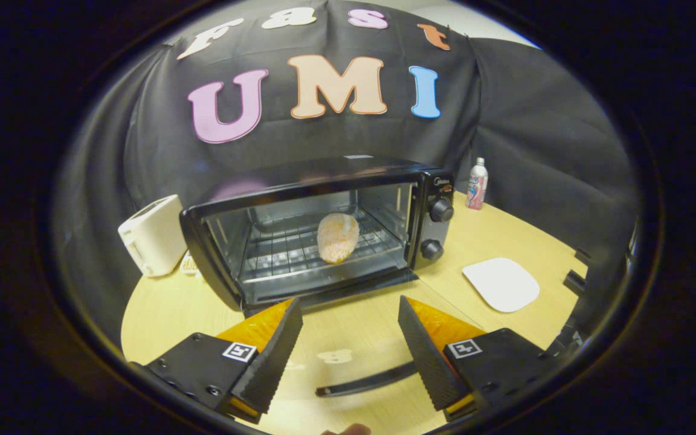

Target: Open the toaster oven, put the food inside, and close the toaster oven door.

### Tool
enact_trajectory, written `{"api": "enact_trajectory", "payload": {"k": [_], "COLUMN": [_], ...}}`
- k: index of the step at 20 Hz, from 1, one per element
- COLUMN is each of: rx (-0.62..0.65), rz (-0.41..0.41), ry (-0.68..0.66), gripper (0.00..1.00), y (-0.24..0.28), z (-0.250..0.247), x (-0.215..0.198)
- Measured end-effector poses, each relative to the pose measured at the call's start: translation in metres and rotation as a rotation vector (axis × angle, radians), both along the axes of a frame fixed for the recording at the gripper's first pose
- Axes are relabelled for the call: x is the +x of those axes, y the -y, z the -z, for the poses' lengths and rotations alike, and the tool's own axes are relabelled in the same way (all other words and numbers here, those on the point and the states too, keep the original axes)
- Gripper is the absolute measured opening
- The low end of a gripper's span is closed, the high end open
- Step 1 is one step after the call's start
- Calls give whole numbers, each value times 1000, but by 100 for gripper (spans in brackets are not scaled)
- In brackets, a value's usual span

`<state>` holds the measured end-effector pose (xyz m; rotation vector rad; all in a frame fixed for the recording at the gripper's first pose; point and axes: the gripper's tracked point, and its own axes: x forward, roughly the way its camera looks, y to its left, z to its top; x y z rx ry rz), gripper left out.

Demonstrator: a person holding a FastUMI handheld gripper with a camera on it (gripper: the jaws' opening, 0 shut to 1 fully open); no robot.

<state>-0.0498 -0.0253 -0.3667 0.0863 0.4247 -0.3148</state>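
**Oven open, food on the rack, gripper empty**

Black cloth hangs behind a pale wooden table (pixel 505 235) on which a black toaster oven (pixel 324 223) stands, set at a slight angle. Its glass door (pixel 348 362) is folded all the way down and lies flat toward the camera, so clear that the wood shows through it; the dark bar of the door handle (pixel 366 382) crosses the space between the two fingers. Inside the lit cavity, a round, pale orange piece of food (pixel 338 237) rests on the wire rack (pixel 299 248), roughly in the middle and a little toward the side with the two control knobs (pixel 441 210).

The gripper (pixel 351 353) hovers in front of the oven with its fingers (pixel 272 356) spread wide apart. Nothing is between them and they press on nothing; the ribbed black pads face each other over the lowered door.

Just beside the oven, on the side away from the knobs, stands a cream-coloured toaster (pixel 151 235). On the knob side, a white flat plate (pixel 501 284) lies on the table near the oven's front corner, and a small bottle with a white cap (pixel 476 183) stands further back against the cloth
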Motion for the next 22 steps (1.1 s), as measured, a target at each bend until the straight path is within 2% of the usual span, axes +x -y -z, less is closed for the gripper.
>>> {"api": "enact_trajectory", "payload": {"k": [7, 12, 17, 22], "rx": [-26, -11, 11, 25], "rz": [-34, -76, -126, -181], "ry": [-46, -77, -127, -171], "gripper": [99, 99, 99, 99], "y": [2, 4, 8, -3], "z": [24, 45, 75, 96], "x": [-69, -94, -97, -81]}}
